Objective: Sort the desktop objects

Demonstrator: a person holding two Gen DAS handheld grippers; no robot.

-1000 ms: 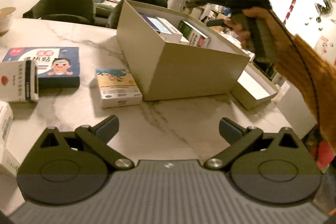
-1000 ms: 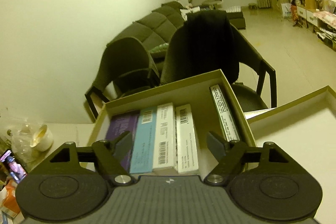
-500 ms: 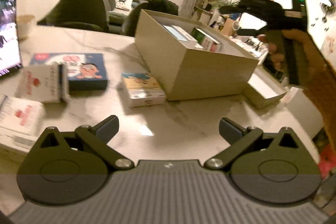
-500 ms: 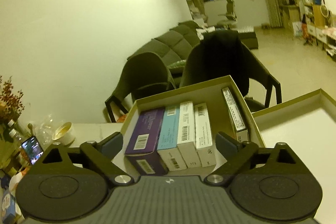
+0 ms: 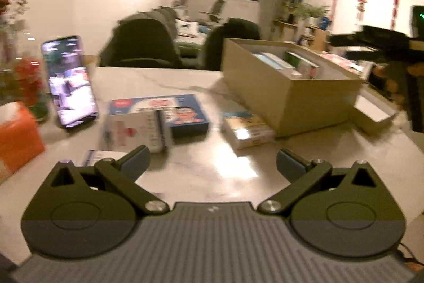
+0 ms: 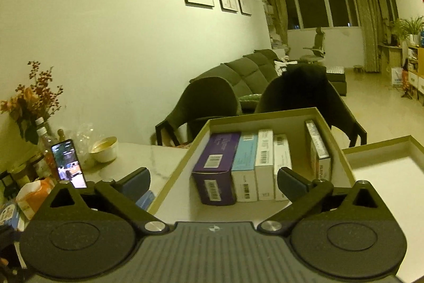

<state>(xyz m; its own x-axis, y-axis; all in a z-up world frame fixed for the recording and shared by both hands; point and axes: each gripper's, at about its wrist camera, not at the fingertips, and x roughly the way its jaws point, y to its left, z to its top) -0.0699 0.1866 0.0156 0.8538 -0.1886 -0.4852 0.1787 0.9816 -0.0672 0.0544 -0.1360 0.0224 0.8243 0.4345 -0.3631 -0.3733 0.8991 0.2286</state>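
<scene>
On the marble tabletop [image 5: 201, 171], nearest the left gripper [image 5: 212, 163], whose jaws stand spread with nothing between them, lie a white-and-red box [image 5: 135, 131], a blue box [image 5: 172, 110] and a small yellow-topped box [image 5: 246, 127]. Just beyond them sits the open cardboard box [image 5: 288, 97]. Above it the right gripper [image 6: 212, 182] hangs with its jaws opening and nothing pinched; a purple box [image 6: 216, 166] and pale cartons [image 6: 262, 163] stand upright in a row inside. A lit phone [image 5: 69, 81] leans far left.
</scene>
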